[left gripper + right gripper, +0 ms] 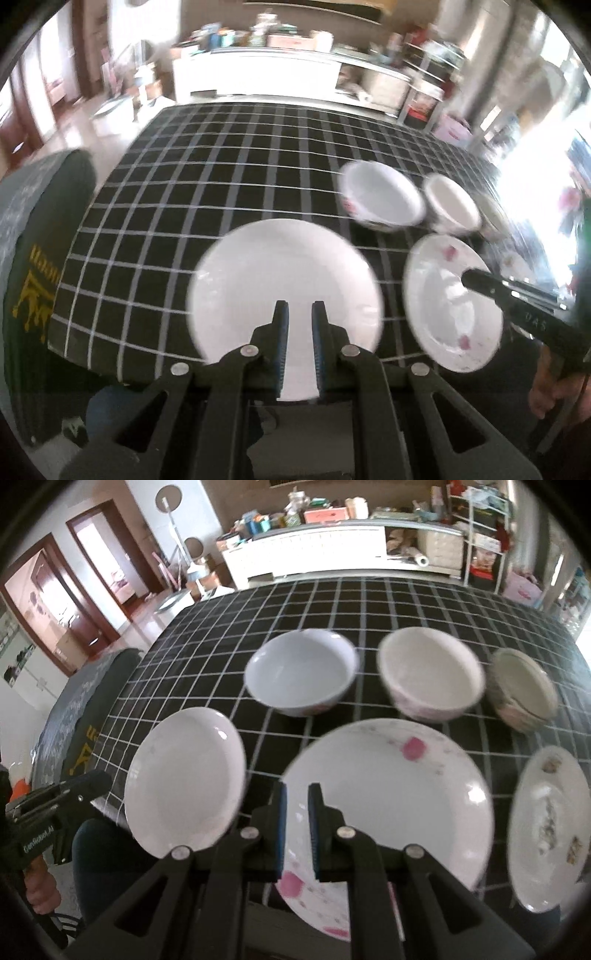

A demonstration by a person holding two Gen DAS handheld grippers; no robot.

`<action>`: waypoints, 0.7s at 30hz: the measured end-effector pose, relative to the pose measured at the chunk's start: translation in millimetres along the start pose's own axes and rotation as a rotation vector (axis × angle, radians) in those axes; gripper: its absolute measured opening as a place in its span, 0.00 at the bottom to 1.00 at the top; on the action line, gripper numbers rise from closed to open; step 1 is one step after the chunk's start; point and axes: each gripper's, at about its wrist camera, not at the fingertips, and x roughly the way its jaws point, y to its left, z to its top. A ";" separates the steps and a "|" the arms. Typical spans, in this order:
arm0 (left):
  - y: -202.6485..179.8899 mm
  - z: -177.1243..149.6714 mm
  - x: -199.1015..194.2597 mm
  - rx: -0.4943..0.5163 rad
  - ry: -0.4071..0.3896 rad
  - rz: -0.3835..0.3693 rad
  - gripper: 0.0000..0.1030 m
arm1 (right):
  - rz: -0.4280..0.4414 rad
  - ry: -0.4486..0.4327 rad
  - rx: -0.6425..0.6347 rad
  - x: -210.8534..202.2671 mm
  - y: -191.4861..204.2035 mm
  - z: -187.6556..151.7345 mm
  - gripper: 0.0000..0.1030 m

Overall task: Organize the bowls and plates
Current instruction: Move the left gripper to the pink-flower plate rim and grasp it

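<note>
On the black checked tablecloth (406,602) the near row ran, left to right: a plain white plate (184,779), a pink-flowered plate (399,797), a brown-patterned plate (546,830); behind stood a white bowl (301,672), a cream bowl (430,672) and a grey-rimmed bowl (524,688); the left gripper (298,314) hung over the plain plate's near edge, fingers narrowly parted, holding nothing; the right gripper (297,797) hung likewise over the flowered plate.
</note>
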 end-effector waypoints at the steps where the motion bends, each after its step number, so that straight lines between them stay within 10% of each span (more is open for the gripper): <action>1: -11.1 1.2 1.4 0.024 0.007 -0.010 0.10 | -0.007 -0.008 0.006 -4.9 -3.2 -1.4 0.14; 21: -107.2 3.2 68.7 0.146 0.120 -0.158 0.10 | -0.123 -0.025 0.182 -26.5 -108.2 -38.5 0.14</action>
